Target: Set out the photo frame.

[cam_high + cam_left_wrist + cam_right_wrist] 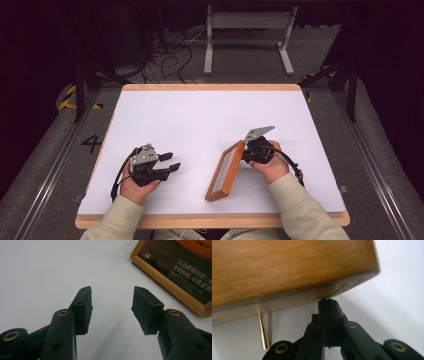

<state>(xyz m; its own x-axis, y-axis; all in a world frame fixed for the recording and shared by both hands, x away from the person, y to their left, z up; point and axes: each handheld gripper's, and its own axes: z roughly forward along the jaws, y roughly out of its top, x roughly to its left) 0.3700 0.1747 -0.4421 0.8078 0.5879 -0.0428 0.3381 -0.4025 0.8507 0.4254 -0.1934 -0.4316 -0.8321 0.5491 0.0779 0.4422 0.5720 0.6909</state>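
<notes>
A wooden picture frame [226, 171] stands tilted on edge at the table's front right. Its picture side, with an orange image and white printed text, faces my left gripper [172, 161]. That gripper rests low on the table to the frame's left, open, with nothing between its jaws [111, 302]; the frame's corner [175, 272] lies ahead to its right. My right gripper [248, 150] sits behind the frame, shut. Its closed tips [327, 300] touch the lower edge of the frame's wooden back [287, 270]. A thin brass rod [263, 332] hangs down from the back.
The white table [200, 115] has a wooden rim. Beyond its far edge are a white metal stand [247, 30] and loose cables [170, 55] on the dark floor.
</notes>
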